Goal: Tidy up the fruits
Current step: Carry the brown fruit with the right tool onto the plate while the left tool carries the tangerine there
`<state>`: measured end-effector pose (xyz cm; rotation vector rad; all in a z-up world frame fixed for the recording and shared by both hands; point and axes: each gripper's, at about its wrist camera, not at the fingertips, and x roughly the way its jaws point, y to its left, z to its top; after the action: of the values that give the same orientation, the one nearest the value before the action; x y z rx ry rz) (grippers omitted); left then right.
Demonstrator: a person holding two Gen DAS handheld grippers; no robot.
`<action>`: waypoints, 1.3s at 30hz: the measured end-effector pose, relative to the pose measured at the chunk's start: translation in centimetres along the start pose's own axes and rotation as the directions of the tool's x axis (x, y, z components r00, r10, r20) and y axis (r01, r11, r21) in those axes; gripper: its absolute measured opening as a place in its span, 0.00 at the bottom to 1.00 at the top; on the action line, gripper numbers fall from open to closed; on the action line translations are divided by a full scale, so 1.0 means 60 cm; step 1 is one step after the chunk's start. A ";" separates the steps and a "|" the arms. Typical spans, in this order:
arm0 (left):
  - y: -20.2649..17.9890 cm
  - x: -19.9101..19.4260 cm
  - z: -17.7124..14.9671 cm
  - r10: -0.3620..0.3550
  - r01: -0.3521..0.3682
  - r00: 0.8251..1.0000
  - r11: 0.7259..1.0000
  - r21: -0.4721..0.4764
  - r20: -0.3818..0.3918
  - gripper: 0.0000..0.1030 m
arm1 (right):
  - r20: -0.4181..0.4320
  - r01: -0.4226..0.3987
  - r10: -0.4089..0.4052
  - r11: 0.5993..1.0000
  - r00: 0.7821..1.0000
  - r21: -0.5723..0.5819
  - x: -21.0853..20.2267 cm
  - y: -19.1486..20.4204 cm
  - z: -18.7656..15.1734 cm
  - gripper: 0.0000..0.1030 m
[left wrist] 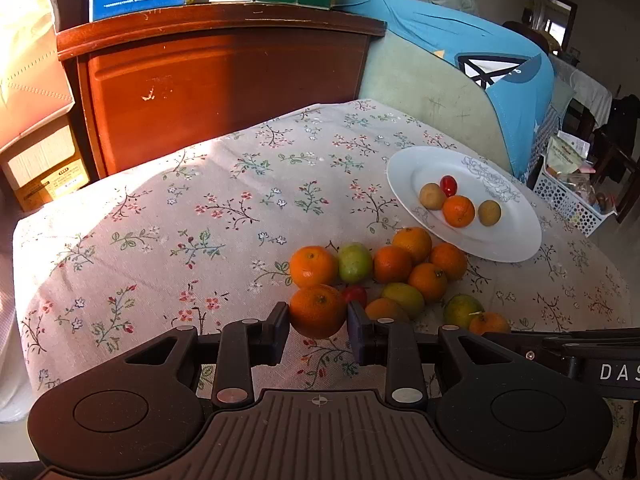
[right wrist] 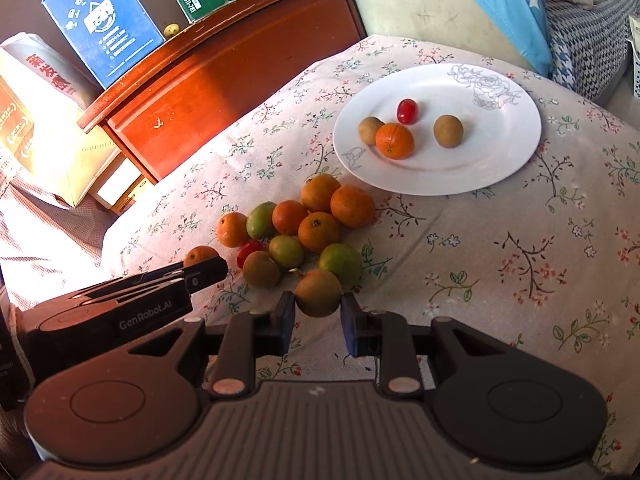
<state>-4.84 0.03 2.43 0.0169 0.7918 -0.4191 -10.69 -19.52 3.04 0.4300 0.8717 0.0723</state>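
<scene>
Orange (left wrist: 318, 312) between left tongs (left wrist: 318, 320)

Fruit pile (right wrist: 304, 232) blocks near plate (right wrist: 500, 160); cloth (right wrist: 500, 260) right open.

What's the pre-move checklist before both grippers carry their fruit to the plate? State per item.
1. Left gripper grip: fingers either side of an orange mandarin, contact at both sides. Ok.
2. Right gripper grip: fingers flank a brownish fruit; firmness of hold: cannot tell.
3. Lift-off: whether either fruit is clear of the tablecloth: cannot tell.
4. Drop zone: white plate holds four fruits near its centre, with bare surface around them. Ok.
5. Neighbours: a red cherry tomato sits right behind the left gripper's mandarin and may roll. Not ok.
6. Arm spacing: the grippers are close side by side. Cannot tell.
</scene>
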 end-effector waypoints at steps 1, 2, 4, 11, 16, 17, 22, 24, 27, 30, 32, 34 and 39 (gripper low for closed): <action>0.000 -0.002 0.002 -0.002 0.002 1.000 1.000 -0.006 0.001 0.28 | 0.003 -0.002 0.002 1.000 1.000 -0.001 -0.003 0.000 0.003 0.24; 0.000 -0.003 0.003 -0.006 0.006 1.000 1.000 -0.012 0.001 0.27 | 0.006 -0.006 0.006 1.000 1.000 -0.001 -0.006 -0.001 0.007 0.24; -0.002 -0.006 0.007 -0.015 0.015 1.000 1.000 -0.017 0.004 0.28 | 0.009 -0.012 0.012 1.000 1.000 0.000 -0.010 -0.002 0.013 0.24; -0.019 -0.017 0.030 -0.050 0.050 0.998 0.999 -0.013 0.031 0.28 | 0.018 -0.034 0.034 0.999 0.999 0.023 -0.021 -0.015 0.042 0.24; -0.031 -0.021 0.059 -0.085 0.085 0.995 0.996 -0.014 0.050 0.28 | 0.051 -0.046 0.045 0.999 0.998 0.025 -0.037 -0.031 0.079 0.24; -0.033 -0.020 0.066 -0.095 0.096 0.994 0.995 -0.018 0.053 0.27 | 0.056 -0.048 0.046 0.999 0.997 0.024 -0.039 -0.035 0.088 0.24; -0.042 -0.007 0.095 -0.128 0.130 0.990 0.991 -0.035 0.051 0.28 | 0.097 -0.020 0.019 1.000 0.995 0.017 -0.047 -0.059 0.129 0.24; -0.049 0.004 0.107 -0.139 0.140 0.989 0.990 -0.030 0.043 0.28 | 0.111 -0.019 0.016 0.999 0.994 0.032 -0.047 -0.073 0.145 0.24; -0.059 0.018 0.120 -0.164 0.165 0.986 0.986 -0.026 0.035 0.28 | 0.128 -0.007 0.000 0.998 0.992 0.055 -0.044 -0.094 0.167 0.24; -0.073 0.038 0.136 -0.181 0.181 0.983 0.983 -0.009 0.028 0.28 | 0.138 0.013 -0.023 0.997 0.990 0.073 -0.036 -0.112 0.184 0.24; -0.083 0.052 0.147 -0.183 0.183 0.983 0.983 0.008 0.023 0.28 | 0.141 0.027 -0.039 0.996 0.989 0.086 -0.030 -0.121 0.193 0.24; -0.087 0.066 0.156 -0.189 0.189 0.982 0.982 0.010 0.018 0.28 | 0.138 0.032 -0.047 0.994 0.989 0.106 -0.023 -0.130 0.200 0.24; -0.099 0.104 0.177 -0.199 0.199 0.980 0.980 0.012 -0.002 0.28 | 0.129 0.053 -0.068 0.992 0.989 0.117 -0.004 -0.144 0.213 0.24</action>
<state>4.14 -9.43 6.46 -0.0511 0.7946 -0.6133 -2.17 -31.71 7.00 0.5086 0.7589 -0.0622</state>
